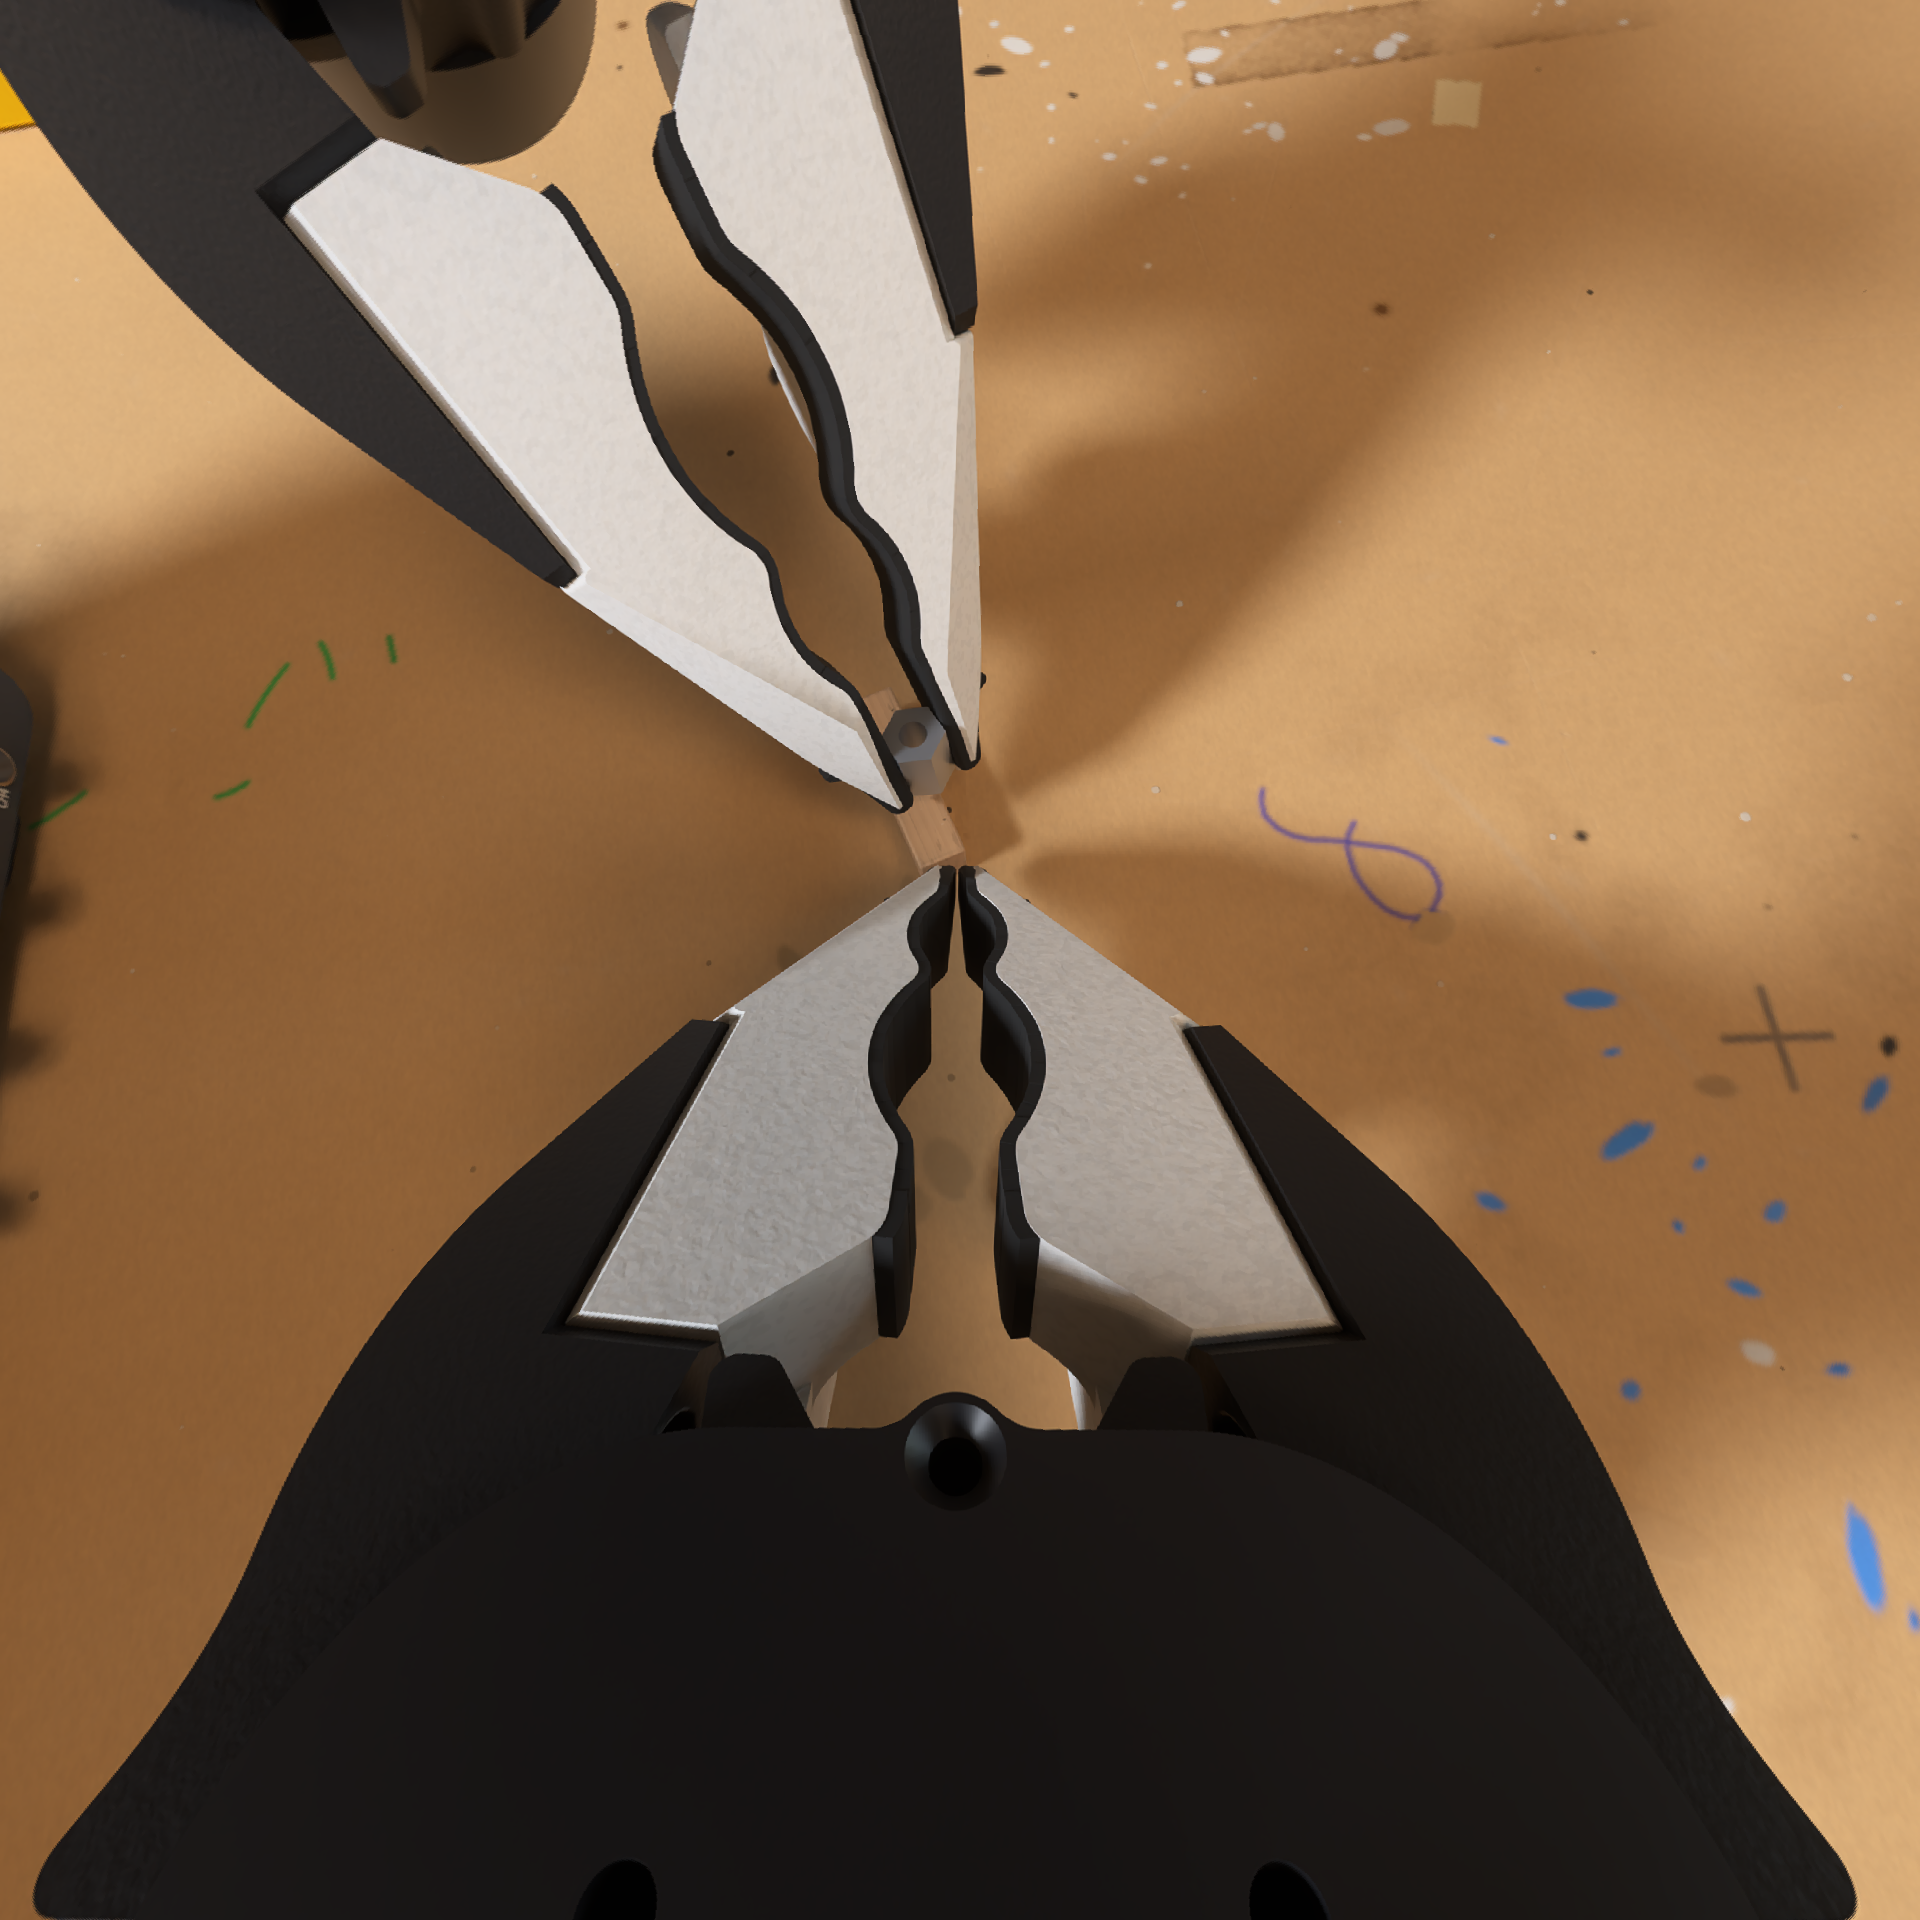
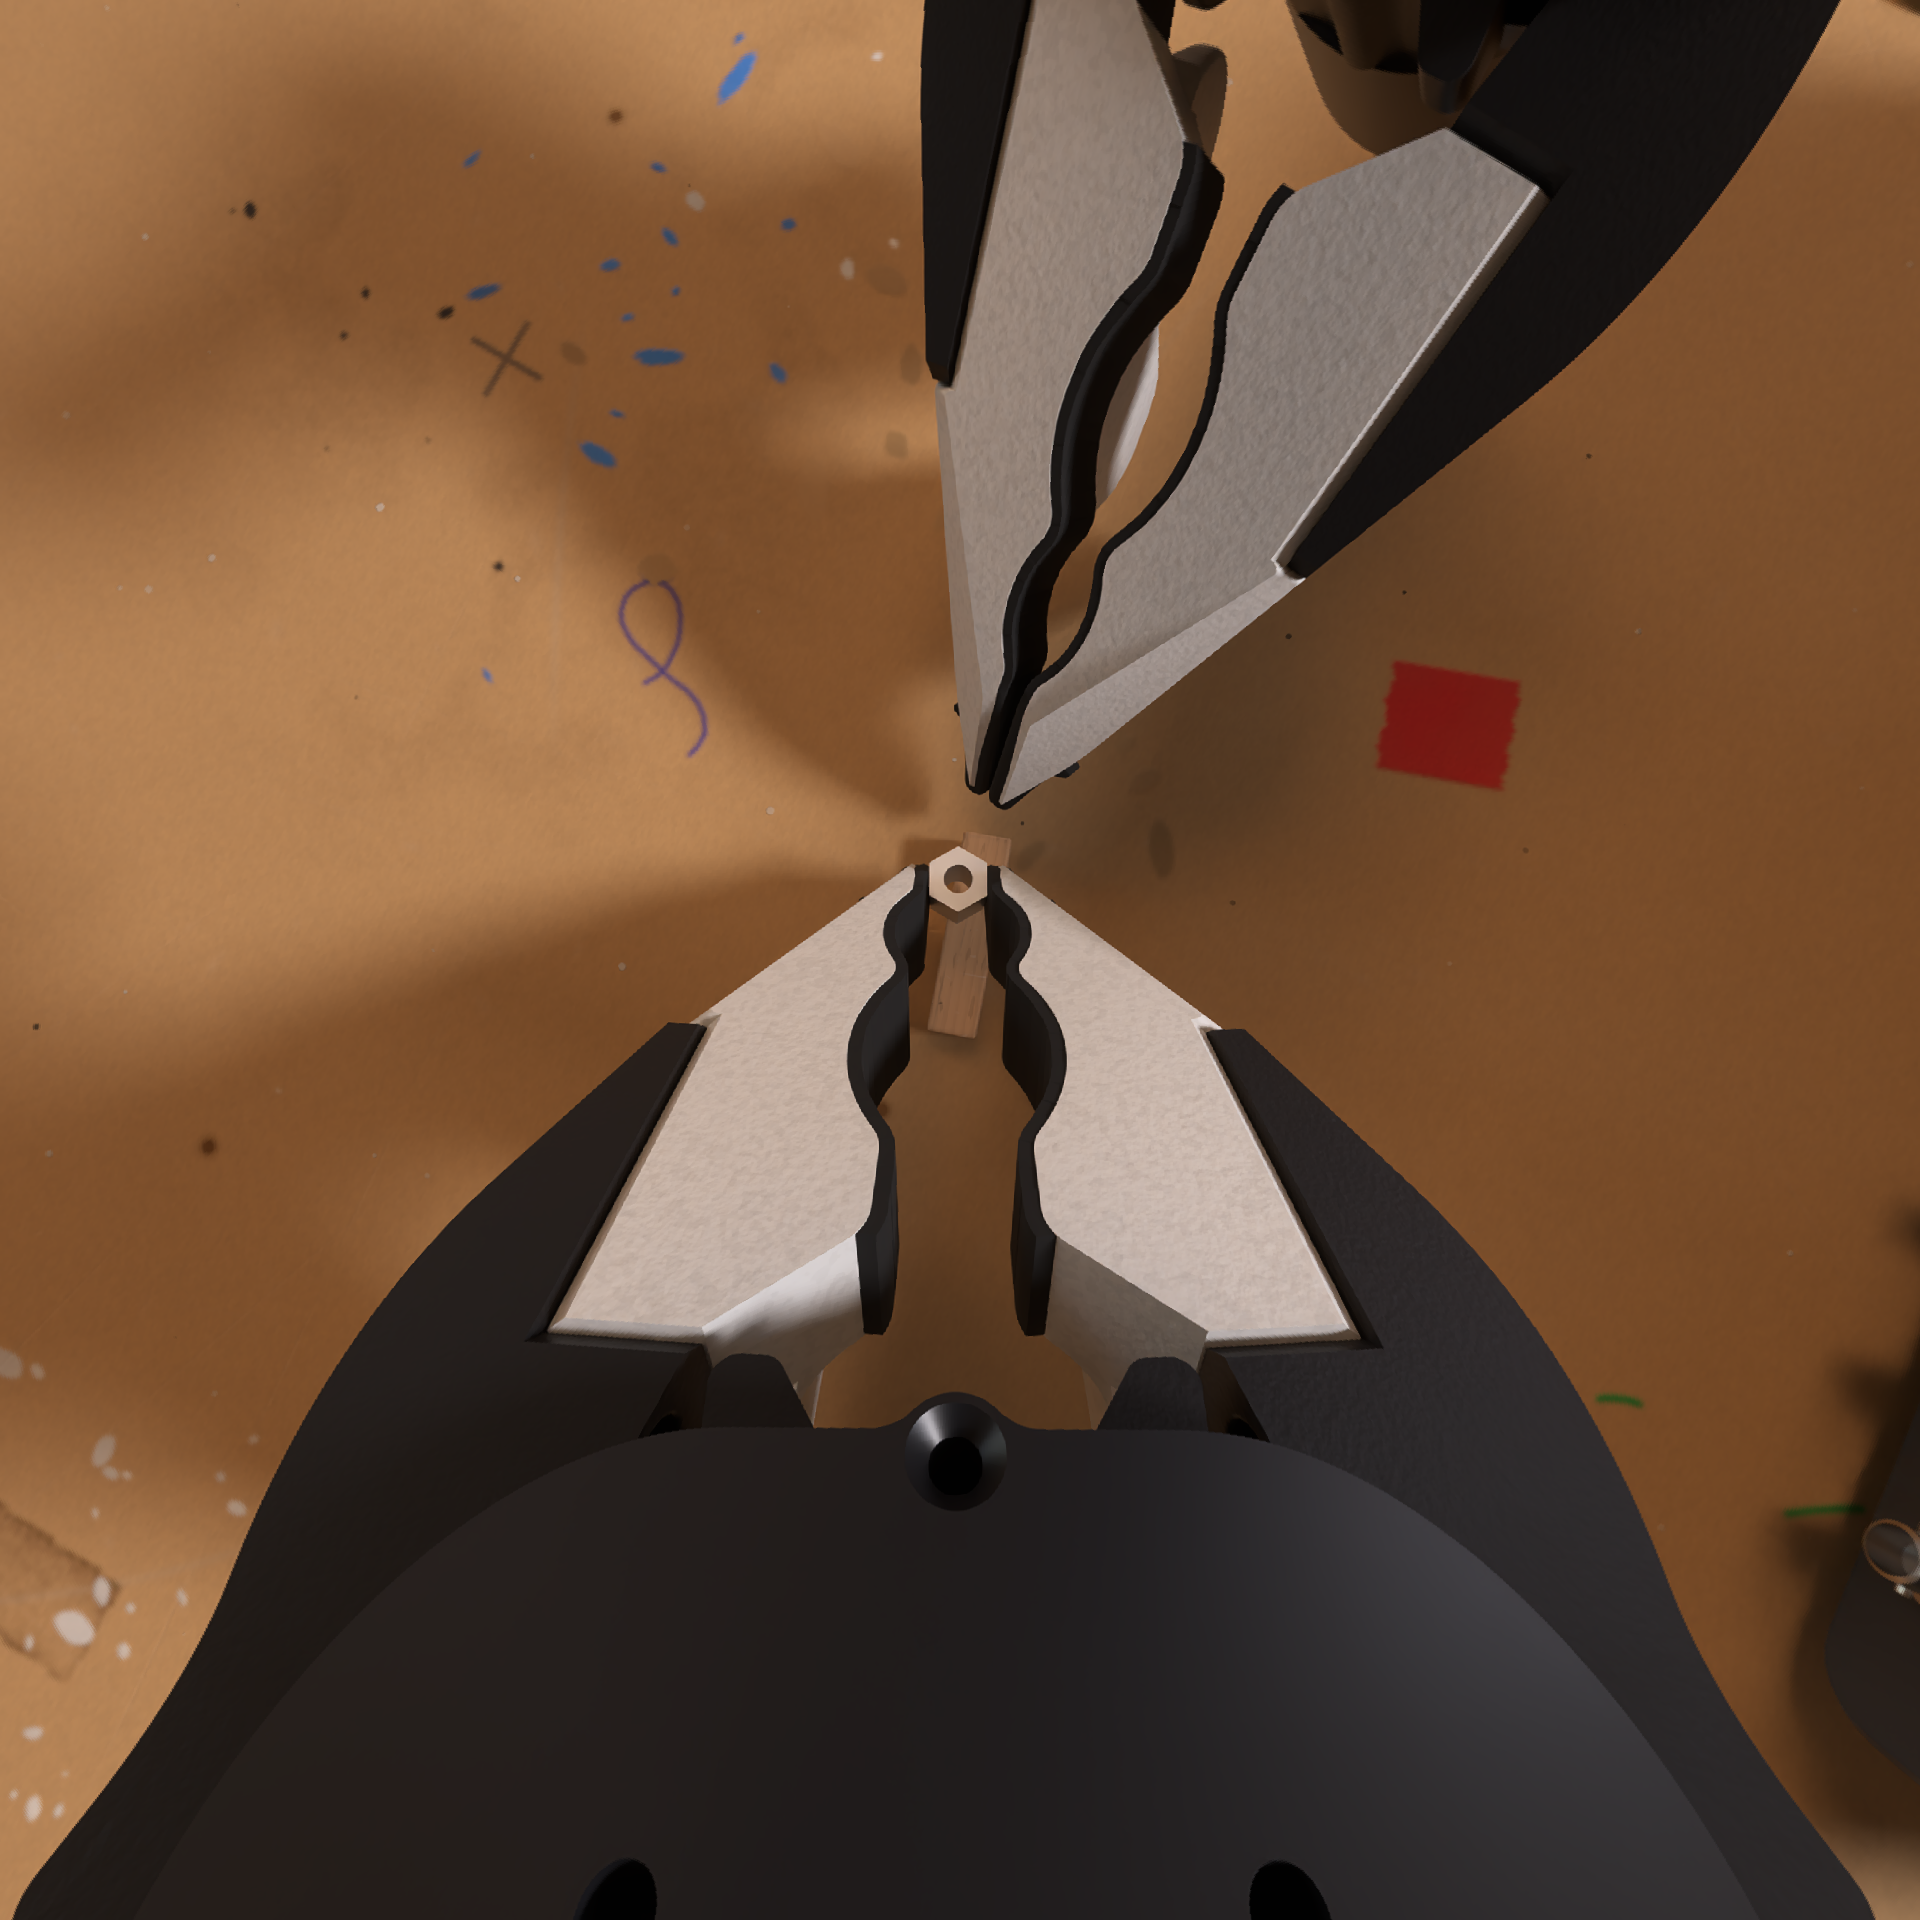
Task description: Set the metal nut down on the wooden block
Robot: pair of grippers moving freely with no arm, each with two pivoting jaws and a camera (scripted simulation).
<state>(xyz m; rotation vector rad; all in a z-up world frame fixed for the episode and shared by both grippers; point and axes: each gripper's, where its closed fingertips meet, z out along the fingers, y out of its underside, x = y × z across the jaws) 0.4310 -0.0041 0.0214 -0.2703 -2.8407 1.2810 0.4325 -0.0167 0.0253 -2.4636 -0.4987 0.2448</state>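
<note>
A small hexagonal metal nut (image 2: 957, 881) sits between the fingertips of my right gripper (image 2: 957, 875), which is shut on it. A small, narrow wooden block (image 2: 956, 987) lies on the brown table directly below the nut; I cannot tell whether they touch. In the left wrist view, the right gripper (image 1: 932, 781) comes in from the upper left with the nut (image 1: 914, 743) over the block (image 1: 932, 834). My left gripper (image 1: 956, 875) is shut and empty, with its tips just short of the block's near end. It also shows from the top in the right wrist view (image 2: 987, 795).
The brown table top (image 1: 1455, 520) carries paint spots and pen marks. A red square patch (image 2: 1447, 724) lies to the right of the block. A dark object (image 2: 1881, 1600) stands at the right edge of that view, and it also shows at the left edge of the left wrist view (image 1: 12, 790).
</note>
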